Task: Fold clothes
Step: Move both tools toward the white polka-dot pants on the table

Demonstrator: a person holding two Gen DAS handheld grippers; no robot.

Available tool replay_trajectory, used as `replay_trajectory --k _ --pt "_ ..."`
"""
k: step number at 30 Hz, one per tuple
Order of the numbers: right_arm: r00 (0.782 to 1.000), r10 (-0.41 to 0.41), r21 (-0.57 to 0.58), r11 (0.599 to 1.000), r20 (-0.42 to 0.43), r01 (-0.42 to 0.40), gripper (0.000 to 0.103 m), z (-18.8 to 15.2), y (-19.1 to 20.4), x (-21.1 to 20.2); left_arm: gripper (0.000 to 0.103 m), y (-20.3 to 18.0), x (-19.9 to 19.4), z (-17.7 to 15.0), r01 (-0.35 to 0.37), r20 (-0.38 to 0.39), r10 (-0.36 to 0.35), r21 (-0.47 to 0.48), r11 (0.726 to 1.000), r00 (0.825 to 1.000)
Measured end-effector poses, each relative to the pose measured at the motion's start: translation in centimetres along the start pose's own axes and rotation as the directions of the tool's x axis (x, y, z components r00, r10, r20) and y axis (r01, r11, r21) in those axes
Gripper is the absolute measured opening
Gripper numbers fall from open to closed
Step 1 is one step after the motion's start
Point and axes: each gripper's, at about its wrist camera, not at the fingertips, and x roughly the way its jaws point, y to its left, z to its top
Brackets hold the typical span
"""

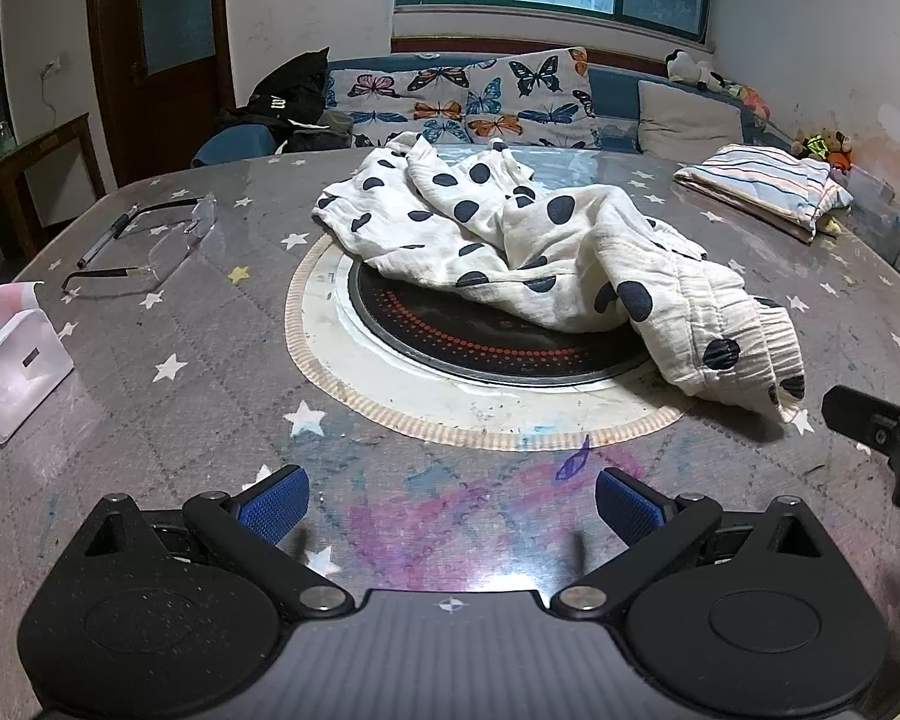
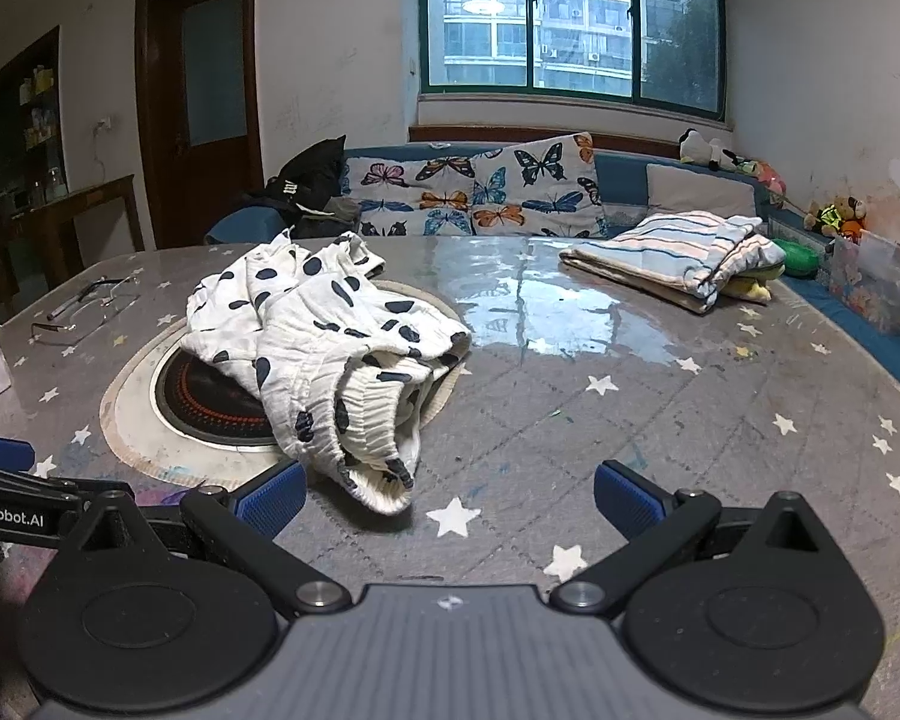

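A crumpled white garment with dark polka dots [image 1: 540, 252] [image 2: 330, 348] lies across the round black cooktop [image 1: 468, 330] set in the grey star-patterned table [image 1: 180, 372]. Its elastic waistband [image 2: 372, 438] points toward the near edge. My left gripper [image 1: 450, 507] hovers open over the near table edge, short of the garment, nothing between its blue pads. My right gripper [image 2: 447, 495] is open too, its left pad [image 2: 273, 495] just beside the waistband. The right gripper also shows at the right edge of the left wrist view [image 1: 882, 426].
A folded striped cloth [image 1: 768, 186] [image 2: 672, 258] lies at the far right of the table. Glasses [image 1: 144, 246] and a pen [image 1: 108, 234] lie at the far left, a white box [image 1: 12, 360] at the left edge. A sofa with butterfly cushions [image 2: 480, 192] stands behind.
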Motion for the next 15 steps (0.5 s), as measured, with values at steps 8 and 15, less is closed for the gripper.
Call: replay_trajectory --k 8,15 --pt "1.000 0.005 -0.002 1.000 -0.008 -0.005 0.103 0.11 0.25 0.07 0.103 -0.22 -0.15 0.23 0.000 -0.001 0.000 -0.002 1.000 1.000" --pt "1.000 0.011 -0.002 1.000 -0.007 -0.011 0.103 0.38 0.35 0.24 0.103 -0.32 -0.09 0.68 0.005 0.000 -0.005 -0.005 1.000 1.000"
